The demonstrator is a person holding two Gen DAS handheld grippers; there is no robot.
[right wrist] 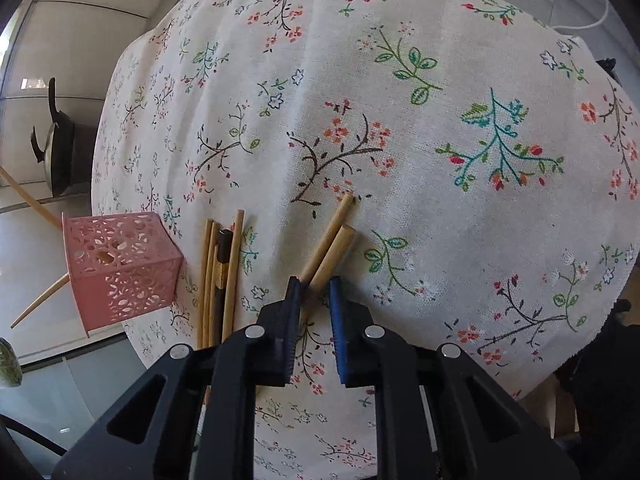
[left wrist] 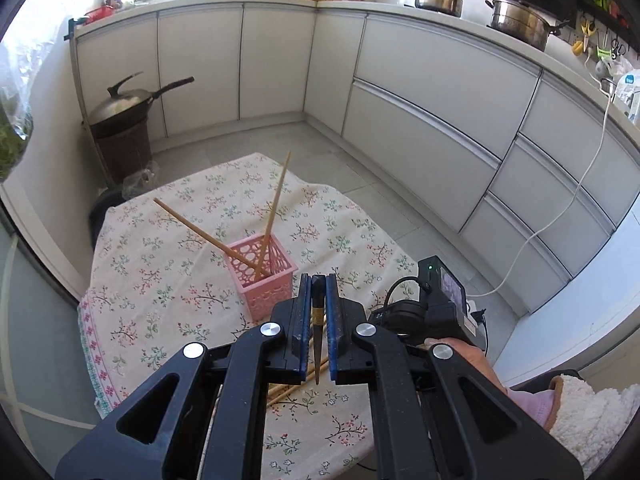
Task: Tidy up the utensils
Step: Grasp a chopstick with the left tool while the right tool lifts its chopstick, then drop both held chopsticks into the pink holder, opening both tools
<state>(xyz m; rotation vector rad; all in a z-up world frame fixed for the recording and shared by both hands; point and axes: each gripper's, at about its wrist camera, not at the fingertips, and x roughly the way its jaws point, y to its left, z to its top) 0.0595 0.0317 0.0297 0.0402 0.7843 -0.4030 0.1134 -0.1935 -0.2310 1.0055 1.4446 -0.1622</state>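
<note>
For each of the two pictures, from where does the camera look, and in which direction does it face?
Left wrist: sits on the left hand-held gripper, facing forward and down over the table toward the cabinets; its jaws clamp a dark chopstick, with the person's other hand at right.
Right wrist: sits on the right hand-held gripper, facing steeply down at the tablecloth; its jaws are around two bamboo chopsticks.
Shared: the pink holder, tablecloth, loose chopsticks.

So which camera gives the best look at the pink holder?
The left wrist view: the pink holder stands upright with its open top visible and two chopsticks leaning inside. The right wrist view shows it only at the left edge, distorted, side on.
</note>
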